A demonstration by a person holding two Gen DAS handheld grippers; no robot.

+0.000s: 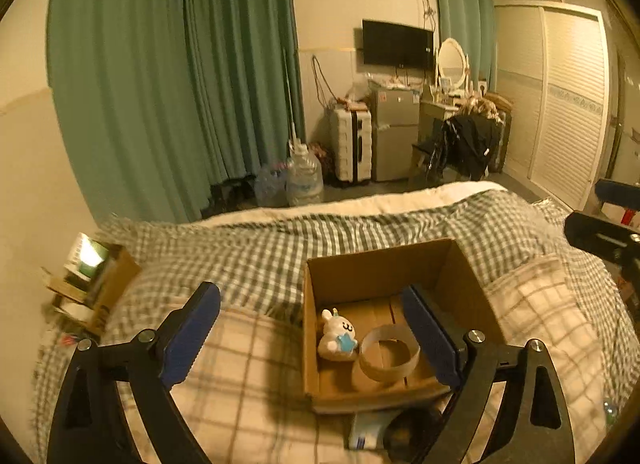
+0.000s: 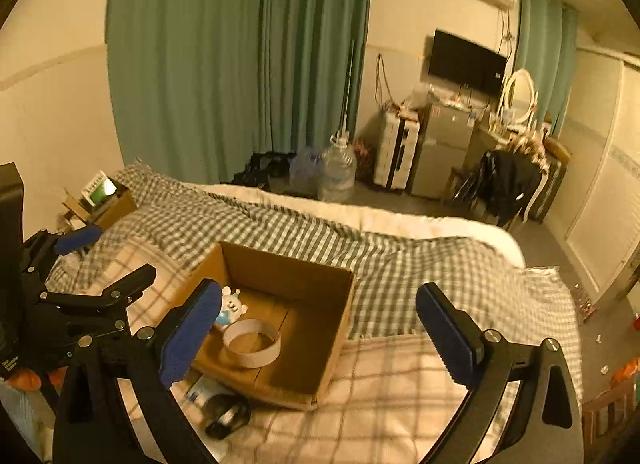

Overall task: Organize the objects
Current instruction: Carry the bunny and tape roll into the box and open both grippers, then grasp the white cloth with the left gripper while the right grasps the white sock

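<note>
An open cardboard box (image 1: 464,276) (image 2: 340,320) sits on the bed. Inside it lie a white bunny toy with a blue star (image 1: 338,334) (image 2: 232,308) and a wide tape roll (image 1: 390,356) (image 2: 252,342). In front of the box lie a black computer mouse (image 2: 228,418) (image 1: 412,434) and a white-and-blue packet (image 1: 366,430) (image 2: 200,388). My left gripper (image 1: 312,334) is open and empty, above the box's left wall. My right gripper (image 2: 320,334) is open and empty, above the box's right side. The left gripper also shows at the left of the right wrist view (image 2: 104,260).
The bed carries a green checked blanket (image 1: 260,248) and a cream plaid cover (image 2: 400,392). A cardboard box of books (image 1: 92,284) (image 2: 100,199) stands beside the bed on the left. Water jugs (image 1: 304,175), a suitcase, a fridge and a wardrobe stand beyond.
</note>
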